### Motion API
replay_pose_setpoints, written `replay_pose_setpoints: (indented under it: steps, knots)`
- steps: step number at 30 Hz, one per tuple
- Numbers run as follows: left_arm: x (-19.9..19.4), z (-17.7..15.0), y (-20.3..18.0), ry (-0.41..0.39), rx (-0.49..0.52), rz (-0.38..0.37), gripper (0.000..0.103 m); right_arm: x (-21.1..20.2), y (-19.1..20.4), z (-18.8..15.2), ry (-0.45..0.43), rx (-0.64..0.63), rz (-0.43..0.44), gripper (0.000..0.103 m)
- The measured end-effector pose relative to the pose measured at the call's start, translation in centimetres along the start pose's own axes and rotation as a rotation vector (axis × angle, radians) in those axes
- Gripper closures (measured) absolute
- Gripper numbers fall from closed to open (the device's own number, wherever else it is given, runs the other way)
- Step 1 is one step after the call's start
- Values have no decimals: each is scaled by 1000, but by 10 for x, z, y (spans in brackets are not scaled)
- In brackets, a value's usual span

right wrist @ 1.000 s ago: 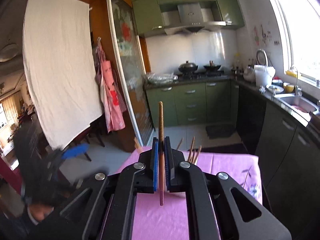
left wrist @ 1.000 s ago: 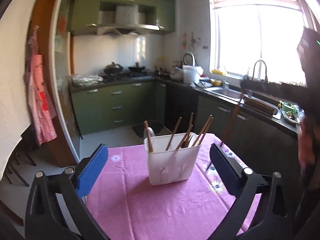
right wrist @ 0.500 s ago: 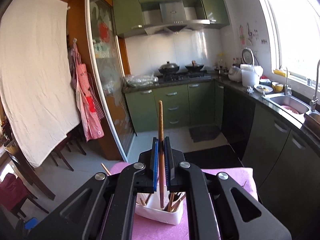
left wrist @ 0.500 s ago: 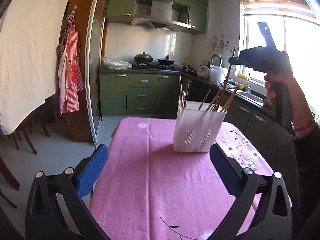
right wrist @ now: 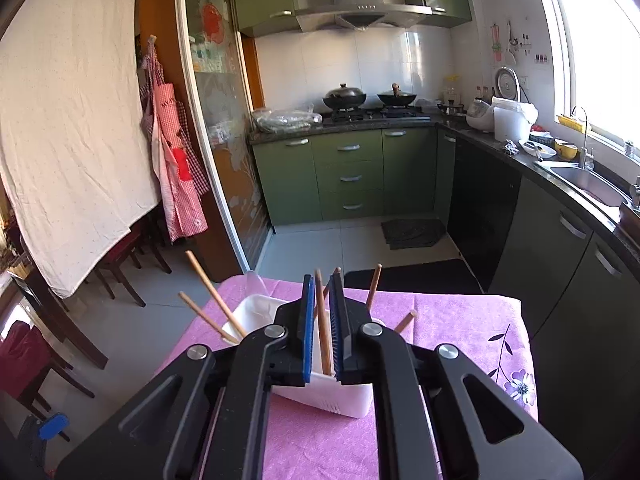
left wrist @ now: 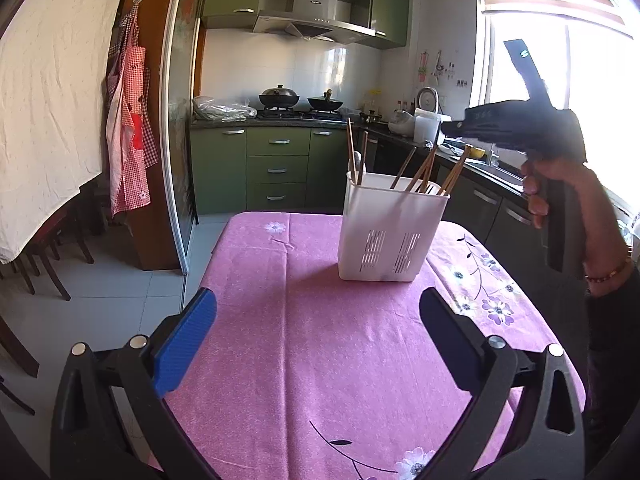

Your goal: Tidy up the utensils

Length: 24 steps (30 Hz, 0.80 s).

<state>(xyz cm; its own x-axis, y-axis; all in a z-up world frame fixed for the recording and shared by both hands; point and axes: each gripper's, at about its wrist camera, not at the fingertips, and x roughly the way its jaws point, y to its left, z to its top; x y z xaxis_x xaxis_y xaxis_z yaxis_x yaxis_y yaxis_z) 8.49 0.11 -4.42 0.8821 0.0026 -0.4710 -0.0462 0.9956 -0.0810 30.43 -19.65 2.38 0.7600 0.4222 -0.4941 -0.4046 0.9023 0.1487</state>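
A white slotted utensil holder (left wrist: 390, 236) stands on the pink tablecloth (left wrist: 312, 360) with several wooden chopsticks (left wrist: 424, 168) leaning in it. My left gripper (left wrist: 316, 340) is open and empty, low over the table in front of the holder. My right gripper (right wrist: 323, 316) hovers directly above the holder (right wrist: 332, 394). Its jaws stand slightly apart around one upright chopstick (right wrist: 322, 320), whose lower end reaches into the holder. In the left wrist view the right gripper's body (left wrist: 516, 128) is held by a hand above the holder's right side.
The table's far edge (right wrist: 400, 296) drops to the tiled kitchen floor. Green cabinets and a stove with pans (right wrist: 368, 100) stand behind. A counter with a sink (right wrist: 588, 184) runs along the right. Chairs (right wrist: 120, 256) and a hanging sheet are at the left.
My right gripper has lowered the chopstick into the holder and its jaws have parted slightly. The left gripper has drawn back a little, staying open.
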Motion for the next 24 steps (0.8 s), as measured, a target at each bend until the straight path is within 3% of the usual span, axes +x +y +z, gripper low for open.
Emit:
replay_pose_setpoints:
  steps: [5,8,13,16,18,24]
  knots:
    - [-4,-2,-4,-5,1,-8,7,-69,-5,-23,-115,6,14,74]
    - [-8,-6,-7,-5,8,-7,7,-110,-13,-60,-170,30,6,62]
    - [-14,-14,-10,-2,13,-13,7,-154,-23,-136,-172,66,-17,24]
    - [-23,-19,-11,-6,10,-7,7,-176,-21,-173,-168,58,-49,9]
    - [-30,-22,-10,-9,6,0,7,-192,-20,-193,-175,57,-51,5]
    - [-58,-29,-9,-31,13,19,7,-235,2,-230,-214,-10,-121,5]
